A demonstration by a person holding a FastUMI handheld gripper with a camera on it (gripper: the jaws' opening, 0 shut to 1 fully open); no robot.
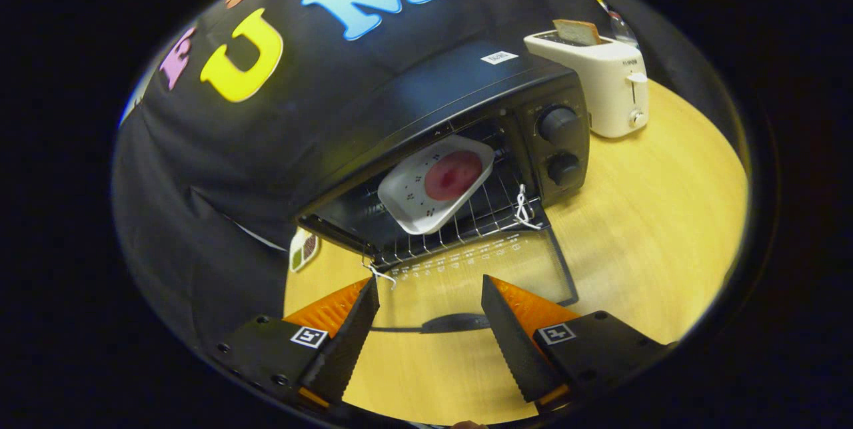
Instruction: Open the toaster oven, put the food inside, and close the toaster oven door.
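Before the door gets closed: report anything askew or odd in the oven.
The white tray of food sits skewed on the rack, not square to the toaster oven. The door lies fully open; the open tool holds nothing.

The oven stands on the wooden surface, its glass door folded down flat. On the wire rack inside sits a white tray with a round red piece of food. The gripper hovers spread apart, jaws holding nothing, the door's handle between them. A white toaster with a bread slice stands beside the oven.
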